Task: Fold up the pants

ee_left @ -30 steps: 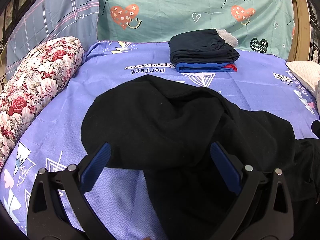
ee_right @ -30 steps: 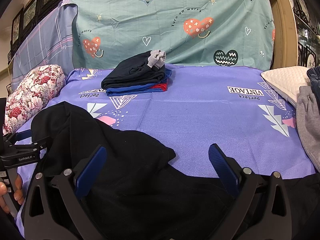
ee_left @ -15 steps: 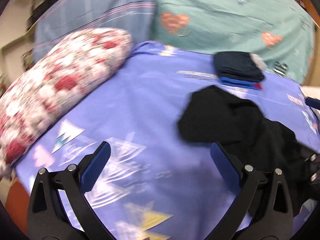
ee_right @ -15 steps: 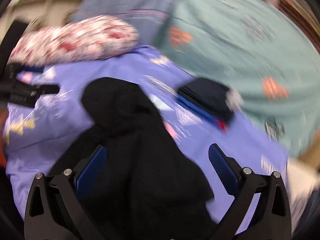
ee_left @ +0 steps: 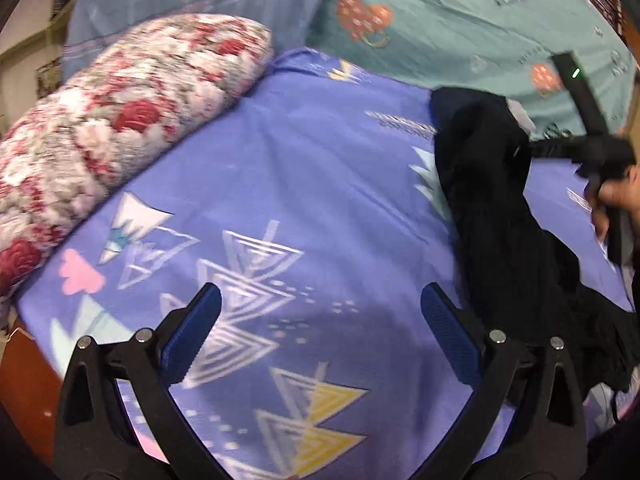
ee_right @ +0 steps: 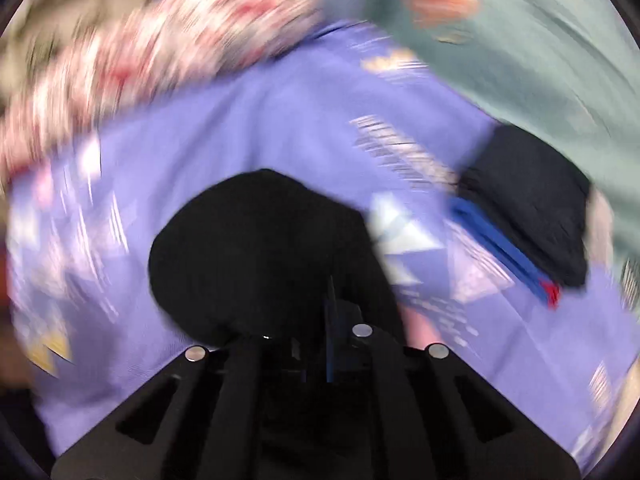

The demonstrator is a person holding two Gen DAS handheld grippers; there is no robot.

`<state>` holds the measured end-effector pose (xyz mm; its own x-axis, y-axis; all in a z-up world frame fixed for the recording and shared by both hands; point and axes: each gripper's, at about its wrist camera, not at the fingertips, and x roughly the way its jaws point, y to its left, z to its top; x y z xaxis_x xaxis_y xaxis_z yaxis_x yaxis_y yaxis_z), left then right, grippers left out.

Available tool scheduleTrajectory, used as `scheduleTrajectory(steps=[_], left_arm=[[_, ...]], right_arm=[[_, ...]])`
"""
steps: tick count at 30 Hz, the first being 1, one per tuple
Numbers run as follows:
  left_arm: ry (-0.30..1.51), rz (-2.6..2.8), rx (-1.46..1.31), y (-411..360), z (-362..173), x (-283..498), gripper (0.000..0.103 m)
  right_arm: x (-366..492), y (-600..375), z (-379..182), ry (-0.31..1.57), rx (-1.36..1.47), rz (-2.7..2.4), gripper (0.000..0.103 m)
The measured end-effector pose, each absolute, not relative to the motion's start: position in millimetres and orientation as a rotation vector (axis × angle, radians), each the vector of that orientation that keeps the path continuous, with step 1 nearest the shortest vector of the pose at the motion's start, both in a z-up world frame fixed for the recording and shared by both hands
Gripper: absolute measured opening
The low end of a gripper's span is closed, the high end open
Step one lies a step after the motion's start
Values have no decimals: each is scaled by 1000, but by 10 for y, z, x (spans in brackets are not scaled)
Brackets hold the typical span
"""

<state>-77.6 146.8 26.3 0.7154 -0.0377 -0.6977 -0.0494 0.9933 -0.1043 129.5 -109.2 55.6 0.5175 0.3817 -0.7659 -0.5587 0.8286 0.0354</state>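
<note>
Since the earlier frames the left hand-held gripper (ee_left: 320,336) has swung off the black pants (ee_left: 504,216) toward the bed's left side, and the right hand-held gripper (ee_right: 328,320) has closed on the cloth. At nine to ten o'clock in the left wrist view lies the floral bolster (ee_left: 120,120), well apart from the garment. At six o'clock the left gripper hangs wide open and empty over bare purple bedsheet (ee_left: 304,184), its blue pads (ee_left: 192,332) holding nothing. At two to four o'clock the pants trail in a long dark bunch, their far end raised where the right gripper pinches it; the right hand (ee_left: 616,200) shows at three o'clock. In the heavily blurred right wrist view the jaws stand pressed together with black fabric bulging just ahead of them, so it appears to be gripping the pants. A stack of folded clothes (ee_right: 528,208) sits at two to three o'clock. The step looks like lifting and spreading the garment. To do it well, I judge the left gripper should return to take the opposite waistband corner, then both draw the cloth taut and lay it flat, clear of the folded stack, before creasing.
</note>
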Motion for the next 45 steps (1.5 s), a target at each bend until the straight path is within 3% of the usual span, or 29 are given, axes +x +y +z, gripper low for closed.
scheduleTrajectory(steps=[4,13,20,21,23,24,25,27,29,31,34,35,36,37,38,39,45], left_arm=[[847,-135,-134,1118,152,-504,101],[1089,-403,-204,230,-268,290,101],[1083,-903,-78,-662,-86,-95,101],[1069,-931,-62,-701,-64,-123,101],[1038,-927,-78,-638,-22,-50,101],[1025,-904,-108,-556,-10,25,101],[1016,-851,-163,-417,-9,184,101],[1044,-744,-268,-181,-107,547,101],[1102,-720,-359,-100,-260,772,101],[1171,-727,-403,-188,-437,978,101],[1165,-751,-346,-556,-468,966,101],[1135,-742,-316,-638,-438,965,98],[1083,-722,-280,-677,-366,945,81],[1056,-719,-258,-684,-294,919,63],[1056,-731,-269,-672,-279,944,31],[1051,-736,-291,-648,-241,813,25],[919,-689,-382,-320,-36,712,20]], right_arm=[[1260,-2064,578,864,-55,451,5],[1003,-3008,-342,982,240,409,5],[653,-3416,-572,1014,324,345,10],[638,-3441,-540,1001,334,343,14],[577,-3508,-453,953,347,336,32],[551,-3529,-379,916,358,338,48],[522,-3559,-317,884,370,344,53],[496,-3610,-204,824,372,351,78],[544,-3593,-144,796,340,333,95],[703,-3513,-157,804,286,348,101],[942,-3434,-299,869,260,407,98],[991,-3405,-326,884,264,452,87],[1024,-3362,-335,906,255,480,39],[1040,-3302,-299,914,234,482,19],[1026,-3225,-205,899,198,466,17],[1004,-3177,-119,881,186,476,14],[999,-2647,713,731,120,583,13]])
